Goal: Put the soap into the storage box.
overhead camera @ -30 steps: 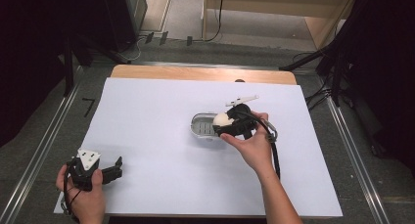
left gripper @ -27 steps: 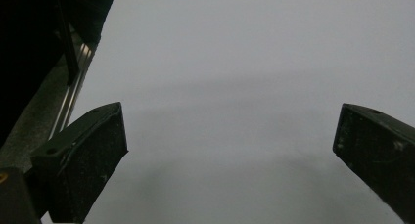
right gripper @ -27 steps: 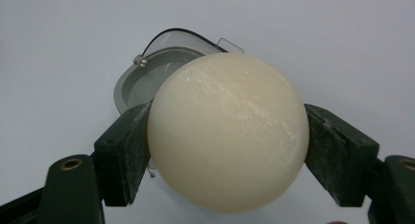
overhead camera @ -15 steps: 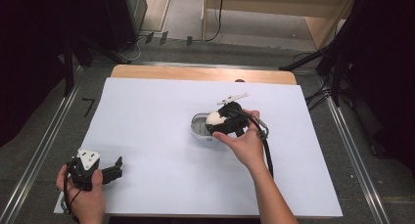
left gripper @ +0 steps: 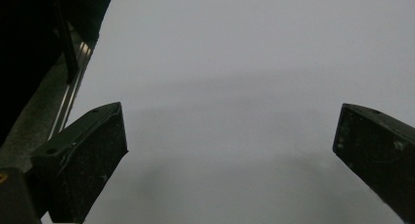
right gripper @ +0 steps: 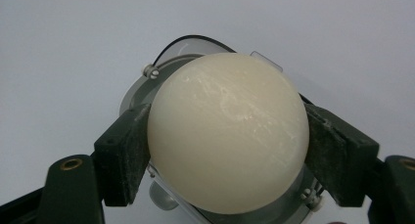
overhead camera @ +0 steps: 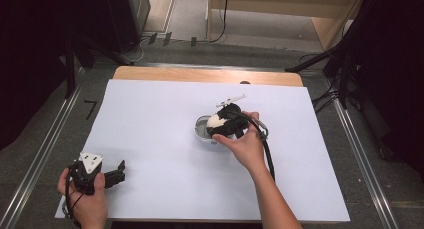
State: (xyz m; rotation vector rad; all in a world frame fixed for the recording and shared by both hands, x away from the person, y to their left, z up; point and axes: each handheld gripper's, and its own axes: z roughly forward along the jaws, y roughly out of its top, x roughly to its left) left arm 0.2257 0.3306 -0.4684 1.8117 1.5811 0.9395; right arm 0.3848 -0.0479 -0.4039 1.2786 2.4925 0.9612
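Ball-holding right tool (overhead camera: pixel 216 123) now farther left

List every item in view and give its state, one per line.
Right gripper: shut on the cream ball, pads pressing both its sides.
Cream ball: held over the round container, whole.
Round container: upright on the white sheet, lid off, metal-rimmed; contents hidden by the ball.
Left gripper: open, nothing between its jaws, low over the sheet.
White sheet: lying flat on the table.
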